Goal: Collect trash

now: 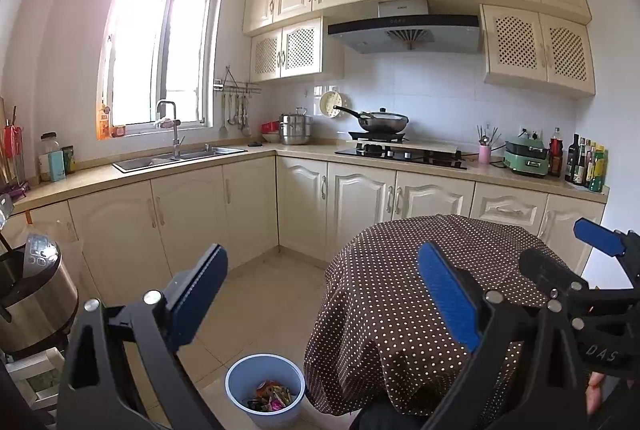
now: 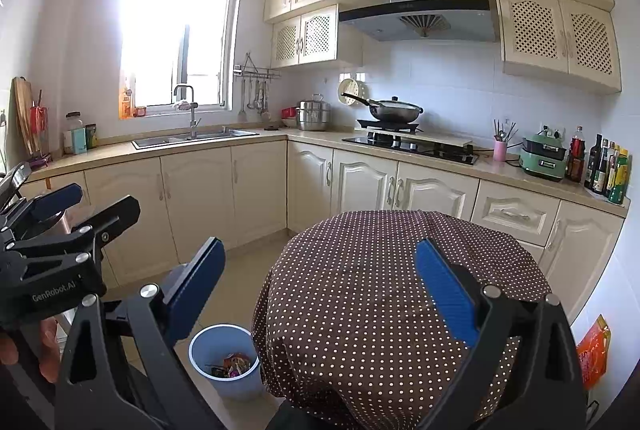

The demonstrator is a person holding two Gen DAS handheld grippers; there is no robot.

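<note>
Both grippers' jaws wide apart, empty, above table (image 2: 360, 270) beside bin (image 2: 224, 362) of wrappers (image 2: 236, 366)

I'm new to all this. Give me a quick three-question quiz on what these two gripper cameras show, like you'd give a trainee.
1. True or false: the round light blue plastic bin on the tiled floor already has crumpled colourful wrappers in it.
2. Multiple choice: the top of the round table with the brown white-dotted cloth holds A) a pile of wrappers, B) a bowl, C) nothing visible.
3. Short answer: how do the blue-padded left gripper and right gripper stand, open or shut?

Key
1. True.
2. C; what shows of the cloth is bare, though the fingers hide some.
3. Both open, holding nothing.
</note>
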